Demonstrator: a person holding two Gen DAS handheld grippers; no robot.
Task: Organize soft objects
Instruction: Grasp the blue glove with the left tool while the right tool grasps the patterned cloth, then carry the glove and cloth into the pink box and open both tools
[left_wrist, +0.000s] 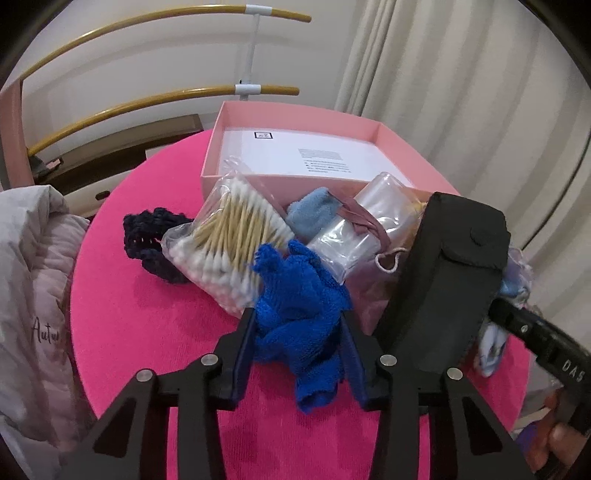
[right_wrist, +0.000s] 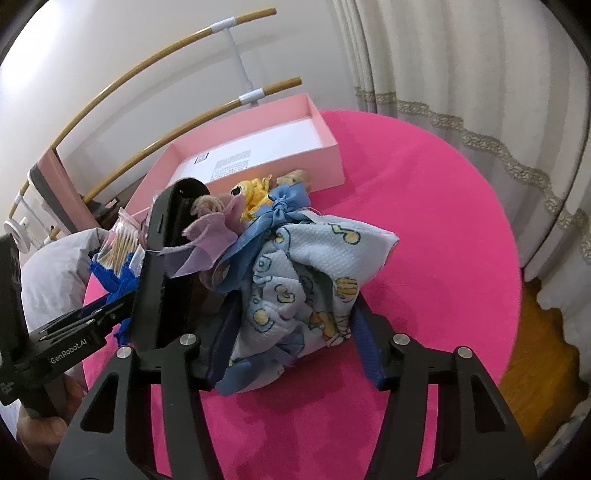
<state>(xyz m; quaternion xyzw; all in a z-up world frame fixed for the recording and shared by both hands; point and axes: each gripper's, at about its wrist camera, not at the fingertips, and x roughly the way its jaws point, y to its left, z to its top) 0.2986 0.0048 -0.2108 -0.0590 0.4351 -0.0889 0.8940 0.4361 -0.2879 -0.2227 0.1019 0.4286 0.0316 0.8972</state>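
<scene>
Pink round worktop (right_wrist: 424, 206): we judge both cloths light, limp; left gripper (left_wrist: 297, 328) fingers pinch the royal-blue terry cloth (left_wrist: 299, 306) mid-bunch, right gripper (right_wrist: 295, 314) fingers clasp the pale-blue printed waffle cloth (right_wrist: 314, 273).

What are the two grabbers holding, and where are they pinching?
The left gripper pinches the bright blue cloth around its bunched middle. The right gripper squeezes the printed baby cloth at its lower folds.

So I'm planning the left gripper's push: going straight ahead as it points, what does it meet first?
The left gripper already has the blue towel between its fingers; straight beyond, probably the bag of cotton swabs, though depth is unclear.
</scene>
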